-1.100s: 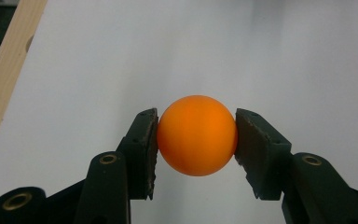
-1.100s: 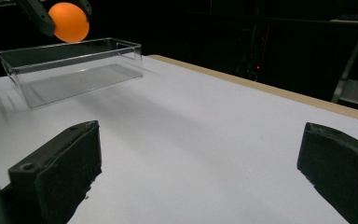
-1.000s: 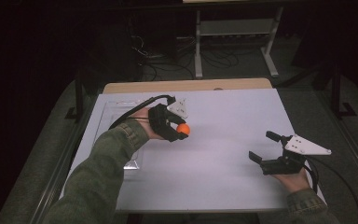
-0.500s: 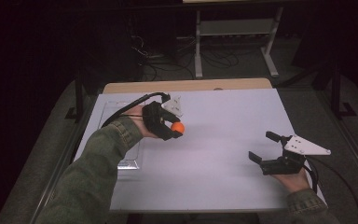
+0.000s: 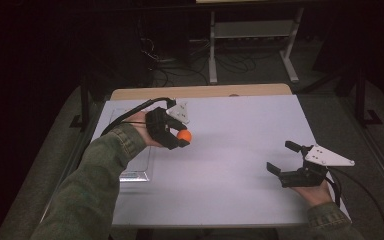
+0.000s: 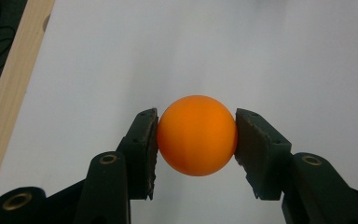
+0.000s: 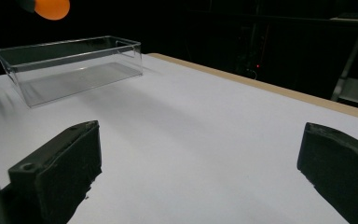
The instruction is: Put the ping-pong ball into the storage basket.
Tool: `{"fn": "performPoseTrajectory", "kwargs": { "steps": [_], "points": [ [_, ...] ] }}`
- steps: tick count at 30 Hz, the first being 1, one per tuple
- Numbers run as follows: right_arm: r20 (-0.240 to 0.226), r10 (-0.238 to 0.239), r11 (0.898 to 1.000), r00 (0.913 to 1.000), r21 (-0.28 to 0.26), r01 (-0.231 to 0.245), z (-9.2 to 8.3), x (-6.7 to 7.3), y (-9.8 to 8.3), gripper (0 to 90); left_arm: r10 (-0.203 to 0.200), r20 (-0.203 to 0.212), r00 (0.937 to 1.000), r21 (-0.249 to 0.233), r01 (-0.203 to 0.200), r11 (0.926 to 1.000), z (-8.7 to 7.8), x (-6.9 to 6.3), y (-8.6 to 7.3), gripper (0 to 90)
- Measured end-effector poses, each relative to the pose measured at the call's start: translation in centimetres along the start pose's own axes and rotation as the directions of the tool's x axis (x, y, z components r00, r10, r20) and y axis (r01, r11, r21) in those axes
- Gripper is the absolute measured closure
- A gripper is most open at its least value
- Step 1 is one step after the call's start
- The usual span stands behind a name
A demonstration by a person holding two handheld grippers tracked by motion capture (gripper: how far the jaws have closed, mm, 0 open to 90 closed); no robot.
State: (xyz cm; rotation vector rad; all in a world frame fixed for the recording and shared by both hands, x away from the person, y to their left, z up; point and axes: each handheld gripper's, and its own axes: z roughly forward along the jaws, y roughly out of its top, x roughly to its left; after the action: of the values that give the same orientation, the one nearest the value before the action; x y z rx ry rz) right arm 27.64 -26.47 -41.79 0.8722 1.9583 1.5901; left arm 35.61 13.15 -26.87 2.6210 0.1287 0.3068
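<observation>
Ball (image 6: pixel 197 135): we note one small sphere, plain orange, smooth and matte, with no print or seam on the side facing us; its top catches more light than its underside.
Ball position: pinched between the two pads of the left claw, above the white sheet; in the high view the ball (image 5: pixel 183 135) sits at the tip of that claw, over the left half of the counter, just right of the clear box. In the right gripper view we see the ball (image 7: pixel 51 8) high at the upper left, above the box.
Left claw (image 6: pixel 197 140): clenched on the ball, one pad pressing each side at its widest part; the pad faces look rough and worn. In the high view the left claw (image 5: pixel 177 139) points toward the middle of the counter, held by a hand in a green sleeve (image 5: pixel 97 170).
Right claw (image 5: pixel 284 157): released, jaws standing wide apart with nothing between them; it is low over the counter's right side, well apart from the ball.
Clear box (image 7: pixel 70 67): see-through, rectangular, open on top, standing on the sheet at the counter's left; we see nothing inside it.
Counter (image 5: pixel 240 125): covered by a white sheet, with a wooden edge along the far side.
</observation>
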Motion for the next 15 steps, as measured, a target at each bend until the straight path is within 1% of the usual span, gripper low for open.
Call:
{"fn": "performPoseTrajectory", "kwargs": {
  "steps": [2, 15],
  "points": [
    [0.0, 0.0, 1.0, 1.0, 0.0, 0.0, 0.0, 0.0, 0.0, 0.0, 0.003, -0.002, 1.0, 0.003, -0.003, 1.0, -0.2, 0.0, -0.2, 50.2],
    [0.001, -0.001, 1.0, 1.0, 0.002, 0.001, 0.0, 0.0, 0.0, 0.0, -0.015, -0.013, 0.9998, 0.022, 0.015, 0.9997, -1.3, 0.2, -1.4, 50.2]
  ]
}}
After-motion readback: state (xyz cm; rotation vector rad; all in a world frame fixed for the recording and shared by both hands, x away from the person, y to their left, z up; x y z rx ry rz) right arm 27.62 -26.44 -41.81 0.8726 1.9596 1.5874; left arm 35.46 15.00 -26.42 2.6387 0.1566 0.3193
